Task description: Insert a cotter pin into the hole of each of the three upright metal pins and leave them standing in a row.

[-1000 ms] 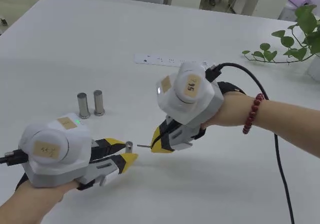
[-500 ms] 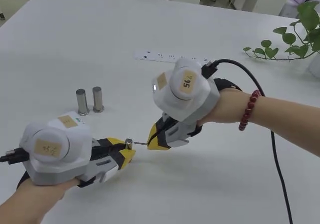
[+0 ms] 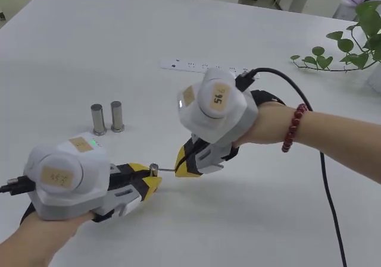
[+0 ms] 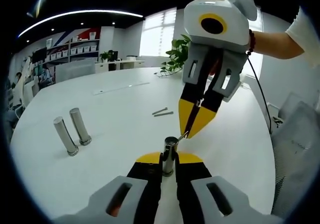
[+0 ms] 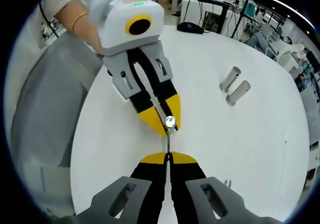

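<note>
My left gripper (image 3: 150,181) (image 4: 169,165) is shut on an upright metal pin (image 3: 153,170) (image 4: 169,155) (image 5: 170,121), holding it just above the white table (image 3: 89,47). My right gripper (image 3: 181,166) (image 5: 168,158) (image 4: 195,121) is shut on a thin cotter pin (image 3: 166,170) (image 5: 168,140) (image 4: 183,135). Its tip meets the top of the held metal pin. Two more metal pins (image 3: 107,118) (image 4: 72,131) (image 5: 234,87) stand side by side at the left. Two spare cotter pins (image 4: 163,112) lie on the table beyond.
A white power strip (image 3: 196,68) lies across the middle of the table, a black cable (image 3: 324,178) trails from the right gripper, and a leafy plant (image 3: 351,41) sits at the far right edge. Office desks and chairs lie beyond.
My right gripper has moved left, bringing the cotter pin's tip from a small gap up to the top of the metal pin in my left gripper.
</note>
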`<state>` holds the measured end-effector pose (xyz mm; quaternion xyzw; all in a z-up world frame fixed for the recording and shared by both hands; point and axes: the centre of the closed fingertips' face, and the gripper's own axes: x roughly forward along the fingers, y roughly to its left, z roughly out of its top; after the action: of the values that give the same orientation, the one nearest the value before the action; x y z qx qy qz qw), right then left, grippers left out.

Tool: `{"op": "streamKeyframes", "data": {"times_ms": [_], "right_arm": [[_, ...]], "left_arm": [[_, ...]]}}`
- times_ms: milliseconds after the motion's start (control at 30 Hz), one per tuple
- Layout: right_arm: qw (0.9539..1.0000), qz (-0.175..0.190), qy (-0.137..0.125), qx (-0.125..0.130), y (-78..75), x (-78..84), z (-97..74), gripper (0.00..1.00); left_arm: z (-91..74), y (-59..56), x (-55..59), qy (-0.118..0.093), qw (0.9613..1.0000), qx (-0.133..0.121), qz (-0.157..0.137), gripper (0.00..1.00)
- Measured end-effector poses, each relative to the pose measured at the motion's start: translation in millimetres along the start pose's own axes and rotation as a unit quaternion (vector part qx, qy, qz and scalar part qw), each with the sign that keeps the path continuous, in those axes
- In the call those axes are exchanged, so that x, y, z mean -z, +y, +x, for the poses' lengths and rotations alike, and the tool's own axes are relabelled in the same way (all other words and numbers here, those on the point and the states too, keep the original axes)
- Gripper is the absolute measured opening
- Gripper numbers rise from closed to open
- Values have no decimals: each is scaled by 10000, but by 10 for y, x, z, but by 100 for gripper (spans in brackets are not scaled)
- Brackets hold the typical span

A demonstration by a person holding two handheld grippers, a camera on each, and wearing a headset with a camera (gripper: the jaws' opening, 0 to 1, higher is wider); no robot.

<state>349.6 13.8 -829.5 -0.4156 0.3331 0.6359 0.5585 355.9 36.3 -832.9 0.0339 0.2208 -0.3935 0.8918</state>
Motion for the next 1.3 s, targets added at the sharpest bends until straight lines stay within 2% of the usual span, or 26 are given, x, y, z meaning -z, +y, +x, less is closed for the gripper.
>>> {"op": "streamKeyframes", "data": {"times_ms": [433,800,1300], "right_arm": [[10000,-59,62,6,-28,-9,-8,3],[9993,-288,223,56,-34,-54,-18,3],[9996,-266,54,15,-26,-176,23,3]], "left_arm": [[10,-6,1,3,10000,-7,32,7],[17,-7,2,5,10000,-24,72,7],[23,-2,14,-22,10000,-14,68,7]]}}
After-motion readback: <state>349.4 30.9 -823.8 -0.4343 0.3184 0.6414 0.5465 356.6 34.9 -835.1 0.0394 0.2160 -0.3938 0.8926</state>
